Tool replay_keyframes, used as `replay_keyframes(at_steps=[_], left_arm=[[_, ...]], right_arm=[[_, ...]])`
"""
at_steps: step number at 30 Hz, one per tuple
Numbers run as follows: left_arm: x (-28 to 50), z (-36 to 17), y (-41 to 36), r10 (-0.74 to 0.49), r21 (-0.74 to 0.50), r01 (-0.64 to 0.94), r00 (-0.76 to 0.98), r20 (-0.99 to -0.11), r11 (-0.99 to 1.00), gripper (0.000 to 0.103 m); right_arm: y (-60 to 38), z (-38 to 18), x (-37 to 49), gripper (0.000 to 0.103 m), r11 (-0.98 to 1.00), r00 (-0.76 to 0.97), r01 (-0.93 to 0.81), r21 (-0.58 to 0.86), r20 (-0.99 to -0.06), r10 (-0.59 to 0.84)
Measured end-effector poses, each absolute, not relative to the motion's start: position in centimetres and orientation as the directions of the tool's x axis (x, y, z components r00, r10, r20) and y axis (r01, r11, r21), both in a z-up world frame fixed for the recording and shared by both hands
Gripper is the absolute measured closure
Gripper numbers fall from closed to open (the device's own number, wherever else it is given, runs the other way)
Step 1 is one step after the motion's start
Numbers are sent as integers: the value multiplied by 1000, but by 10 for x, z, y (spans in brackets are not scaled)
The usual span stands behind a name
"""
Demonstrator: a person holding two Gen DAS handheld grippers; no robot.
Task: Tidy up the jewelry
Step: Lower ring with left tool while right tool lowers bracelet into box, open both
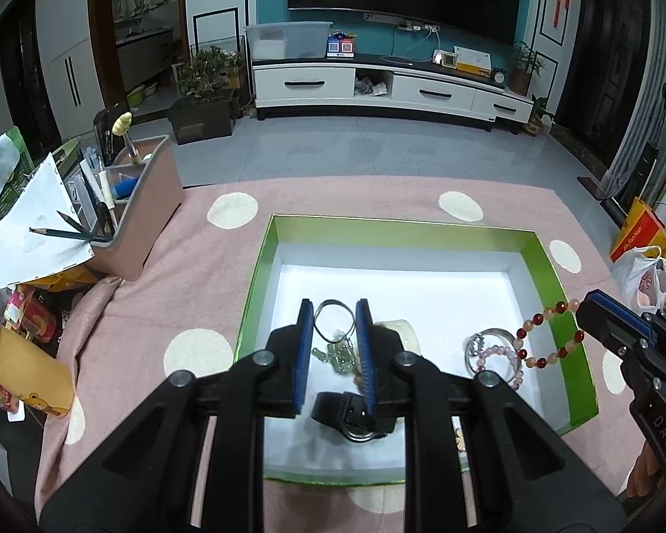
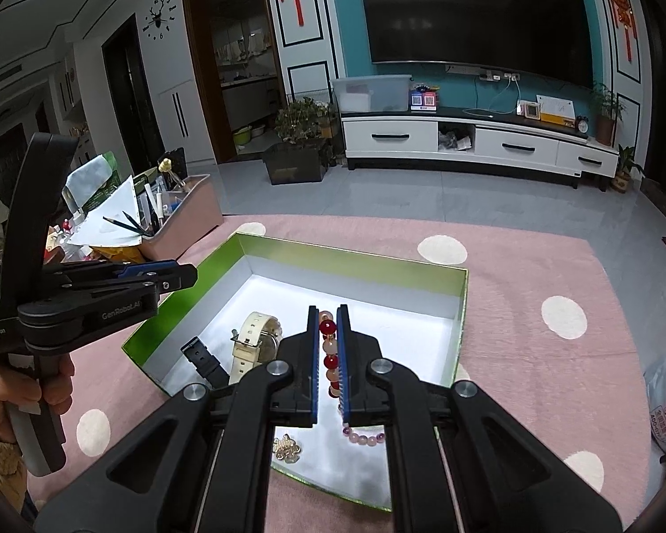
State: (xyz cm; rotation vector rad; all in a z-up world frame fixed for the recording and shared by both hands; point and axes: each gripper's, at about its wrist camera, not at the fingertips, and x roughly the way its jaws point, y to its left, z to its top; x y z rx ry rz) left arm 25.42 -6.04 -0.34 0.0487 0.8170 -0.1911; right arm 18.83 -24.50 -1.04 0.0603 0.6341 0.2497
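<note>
A green box (image 1: 399,226) with a white floor sits on the pink dotted cloth. My left gripper (image 1: 334,306) hovers over its left half. A black cord necklace (image 1: 333,324) with a green pendant spans its blue pads, which appear shut on it. My right gripper (image 2: 327,308) is shut on a red and pink bead bracelet (image 2: 328,355), whose loop (image 1: 550,333) hangs over the box's right wall. Inside the box lie a cream watch (image 2: 253,342), a black watch (image 1: 350,413), a silver bangle with pink beads (image 1: 497,355) and a gold charm (image 2: 286,446).
A pink desk organizer (image 1: 142,222) with pencils and papers stands left of the box. A yellow tube (image 1: 22,368) lies at the cloth's left edge. At the right is a plastic bag (image 1: 644,275). A hand (image 2: 44,382) grips the left tool's handle.
</note>
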Motion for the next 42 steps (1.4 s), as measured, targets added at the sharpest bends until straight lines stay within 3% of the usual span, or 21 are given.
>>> replay_keyframes(at_steps=[42], left_arm=[[286, -44, -73, -113, 18, 207, 601, -791, 978, 84]], right_arm=[[-235, -54, 224, 96, 968, 700, -199, 150, -670, 247]])
